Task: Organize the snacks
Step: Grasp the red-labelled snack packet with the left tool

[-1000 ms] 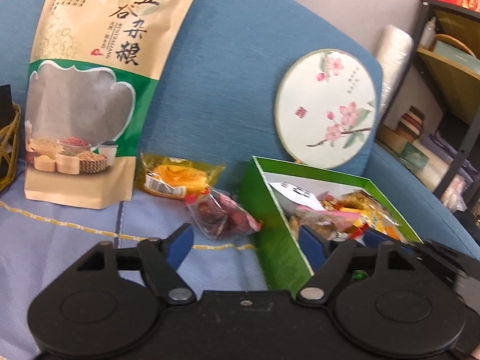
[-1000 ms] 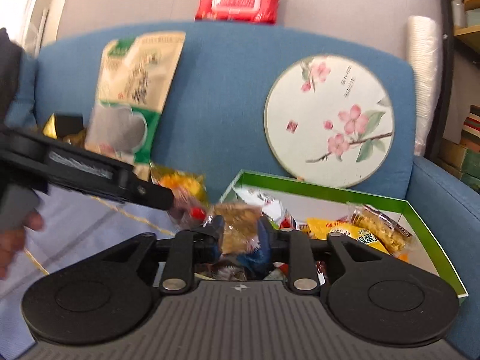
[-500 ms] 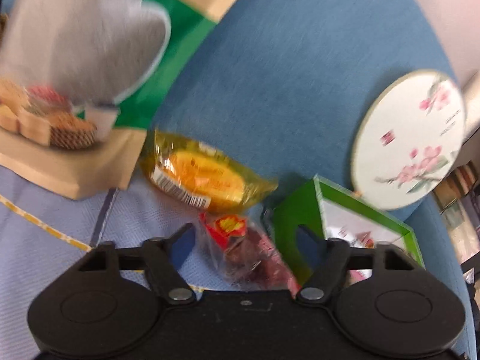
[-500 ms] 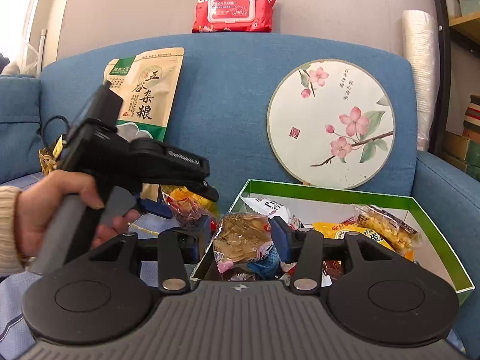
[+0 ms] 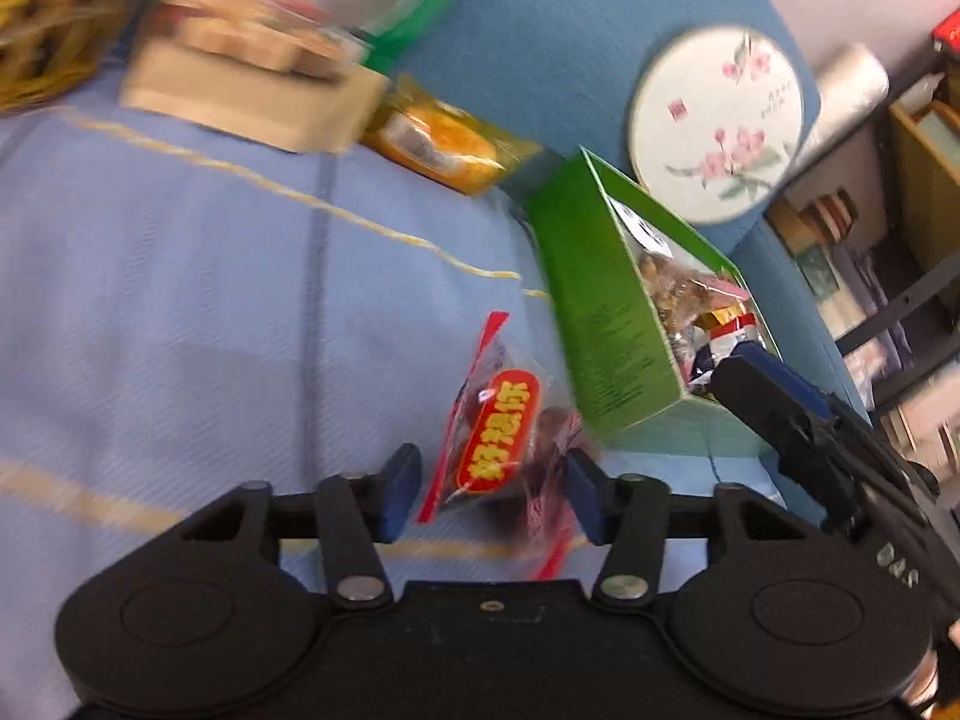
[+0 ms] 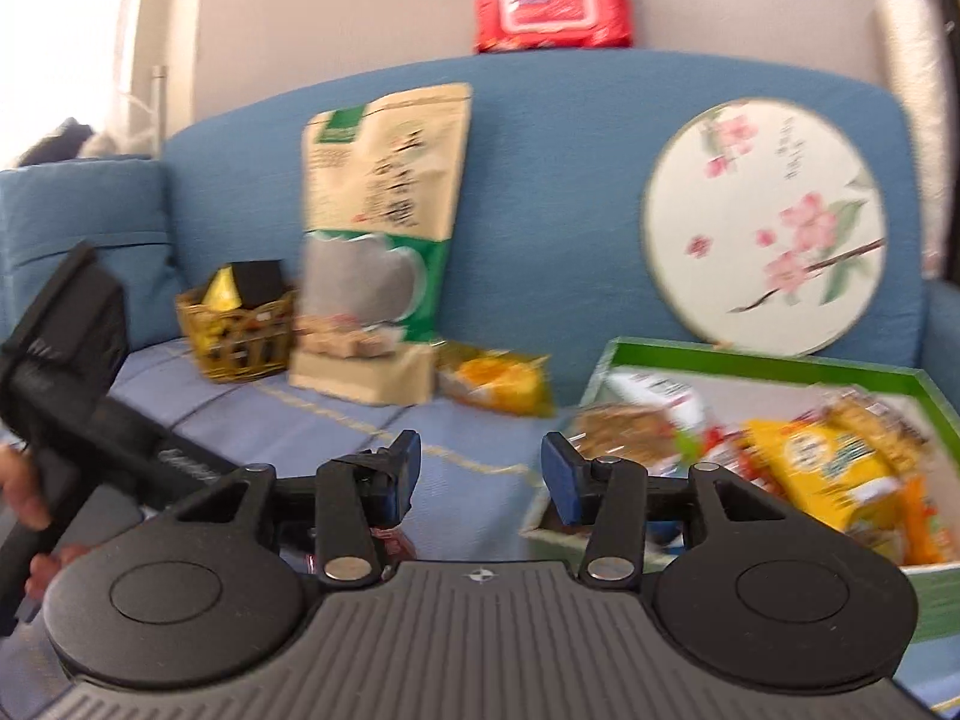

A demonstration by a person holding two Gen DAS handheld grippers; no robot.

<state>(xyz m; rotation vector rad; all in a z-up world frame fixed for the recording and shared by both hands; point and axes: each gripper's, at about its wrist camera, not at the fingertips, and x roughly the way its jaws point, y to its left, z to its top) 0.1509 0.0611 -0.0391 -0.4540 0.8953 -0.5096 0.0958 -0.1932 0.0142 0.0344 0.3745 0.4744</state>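
Left gripper (image 5: 489,495) fingers have just been spreading and stand wide; a clear snack packet with a red label (image 5: 501,432) lies between them on the blue sofa seat (image 5: 180,300), contact unclear through blur. Green box (image 5: 600,324) of snacks sits just beside it. Right gripper (image 6: 480,468) fingers released, nothing between them. Yellow packet (image 6: 498,381) rests near the grain bag (image 6: 384,240).

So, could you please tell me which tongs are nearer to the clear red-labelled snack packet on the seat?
Left. The left tongs straddle the snack packet, open, not yet pressing it. The right tongs, open and empty, sit beside the green box.
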